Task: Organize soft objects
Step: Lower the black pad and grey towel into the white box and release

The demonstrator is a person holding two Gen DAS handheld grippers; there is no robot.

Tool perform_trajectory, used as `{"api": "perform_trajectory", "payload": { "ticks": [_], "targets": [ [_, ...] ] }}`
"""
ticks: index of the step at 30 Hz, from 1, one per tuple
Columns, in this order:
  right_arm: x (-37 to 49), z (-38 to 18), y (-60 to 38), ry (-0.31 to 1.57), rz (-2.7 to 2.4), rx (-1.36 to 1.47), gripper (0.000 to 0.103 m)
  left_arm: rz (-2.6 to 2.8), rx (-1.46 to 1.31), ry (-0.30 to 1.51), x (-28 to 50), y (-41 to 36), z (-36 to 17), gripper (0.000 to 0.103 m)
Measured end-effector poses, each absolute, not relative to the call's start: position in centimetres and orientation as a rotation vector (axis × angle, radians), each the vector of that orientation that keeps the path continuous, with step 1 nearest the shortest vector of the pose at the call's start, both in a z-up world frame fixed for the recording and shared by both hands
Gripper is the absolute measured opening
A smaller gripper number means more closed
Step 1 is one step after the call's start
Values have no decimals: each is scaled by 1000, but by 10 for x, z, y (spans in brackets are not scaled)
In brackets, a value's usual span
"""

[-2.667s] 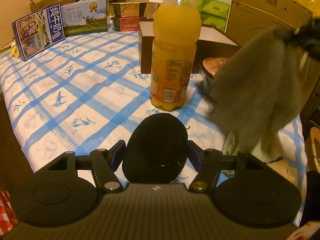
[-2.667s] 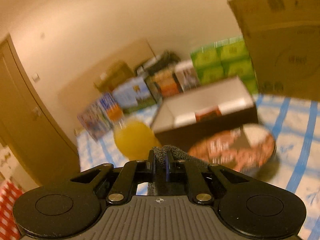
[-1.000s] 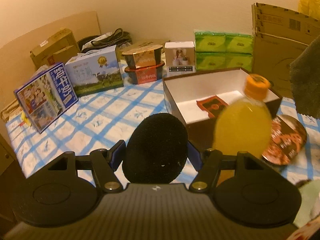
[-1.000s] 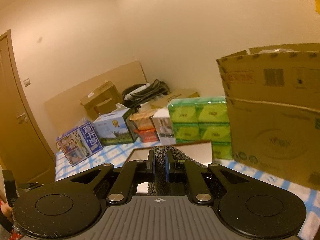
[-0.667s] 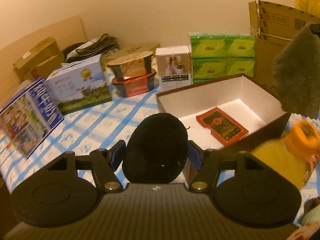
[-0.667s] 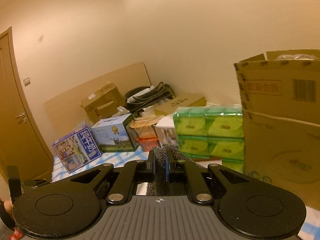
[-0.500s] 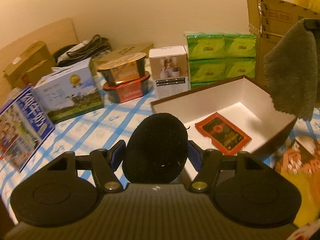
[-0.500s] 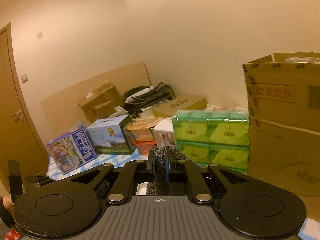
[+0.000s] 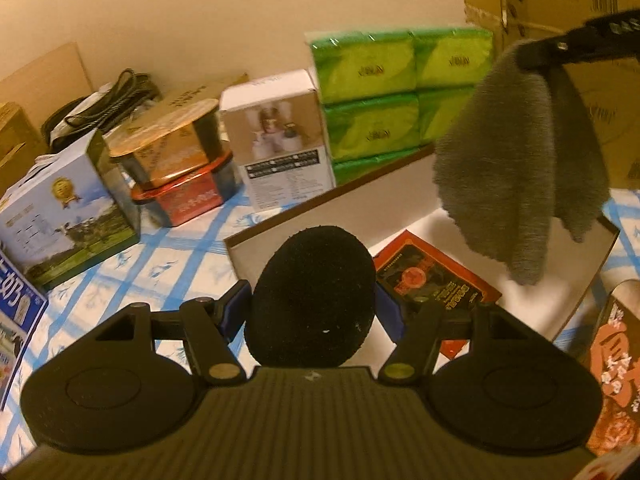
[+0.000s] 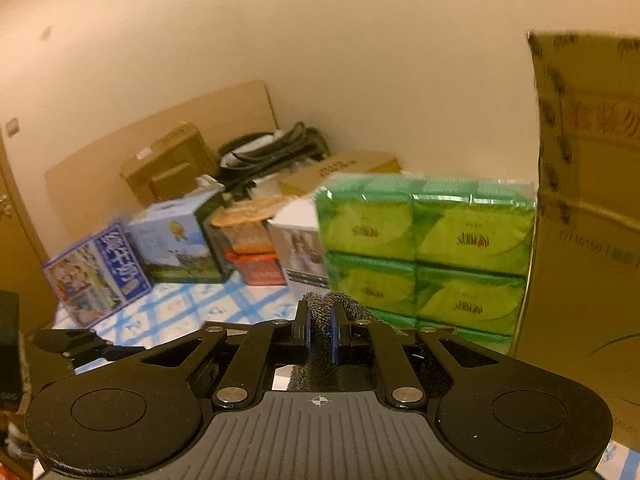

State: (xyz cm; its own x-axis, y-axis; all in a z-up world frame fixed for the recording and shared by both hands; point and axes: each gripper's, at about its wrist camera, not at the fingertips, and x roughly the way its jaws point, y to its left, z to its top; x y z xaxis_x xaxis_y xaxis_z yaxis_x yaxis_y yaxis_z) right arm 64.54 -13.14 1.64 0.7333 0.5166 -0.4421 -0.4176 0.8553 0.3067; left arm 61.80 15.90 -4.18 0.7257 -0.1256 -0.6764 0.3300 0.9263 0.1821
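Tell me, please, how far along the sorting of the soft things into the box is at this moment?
Done: nothing soft lies in the box yet; only a red packet is inside. In hand: the left tool grips a black pad, and the right tool is shut on a grey cloth hanging over the box. Left: lowering and releasing both.

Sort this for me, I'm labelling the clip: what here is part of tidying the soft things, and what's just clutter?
In play:
black pad, in left tongs
grey cloth, in right tongs
open box

Clutter:
green tissue packs
milk cartons
red packet
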Motion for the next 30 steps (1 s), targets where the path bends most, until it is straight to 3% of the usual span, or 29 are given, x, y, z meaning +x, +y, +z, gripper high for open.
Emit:
{"api": "perform_trajectory", "payload": {
  "ticks": [9, 10, 11, 13, 14, 30],
  "targets": [
    [672, -21, -120, 607, 463, 180, 11, -287, 337, 745, 633, 142, -61, 65],
    [675, -25, -118, 631, 463, 169, 20, -291, 338, 750, 635, 141, -63, 66],
    [676, -28, -116, 654, 458, 160, 40, -292, 335, 757, 638, 140, -64, 66],
    [673, -35, -115, 672, 454, 153, 63, -291, 323, 767, 642, 139, -66, 67],
    [670, -37, -115, 668, 458, 146, 65, -286, 317, 770, 643, 139, -68, 67],
    [632, -55, -108, 778, 499, 6, 65, -265, 307, 780, 647, 133, -70, 72]
  ]
}}
